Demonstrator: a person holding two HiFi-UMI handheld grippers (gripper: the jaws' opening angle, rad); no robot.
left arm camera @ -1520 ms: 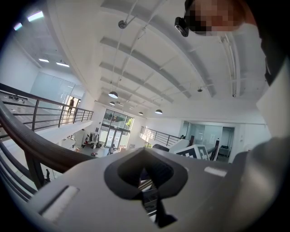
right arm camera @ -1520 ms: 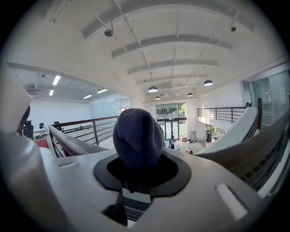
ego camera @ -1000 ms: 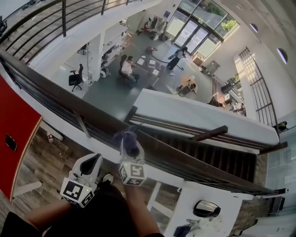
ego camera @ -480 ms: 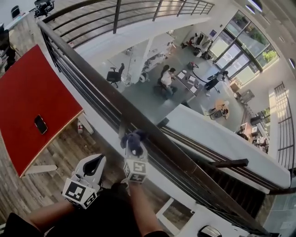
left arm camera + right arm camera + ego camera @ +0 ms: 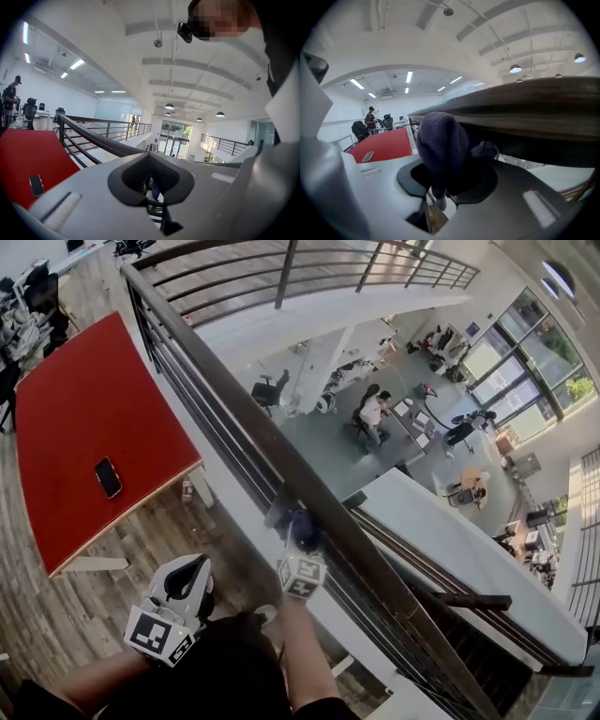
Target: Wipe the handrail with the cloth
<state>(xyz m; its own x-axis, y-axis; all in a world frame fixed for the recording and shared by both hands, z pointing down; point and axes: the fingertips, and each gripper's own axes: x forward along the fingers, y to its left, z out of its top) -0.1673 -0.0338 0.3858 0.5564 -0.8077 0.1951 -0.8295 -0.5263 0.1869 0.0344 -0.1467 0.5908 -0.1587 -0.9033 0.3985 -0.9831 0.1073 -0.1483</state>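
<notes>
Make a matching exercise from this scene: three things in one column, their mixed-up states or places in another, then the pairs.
Things:
1 cloth
2 phone
3 left hand-held gripper

States:
A lying on the red table
B shut and empty, away from the handrail
C clamped in the right hand-held gripper, against the handrail

Pairs: 1-C, 2-A, 3-B
</notes>
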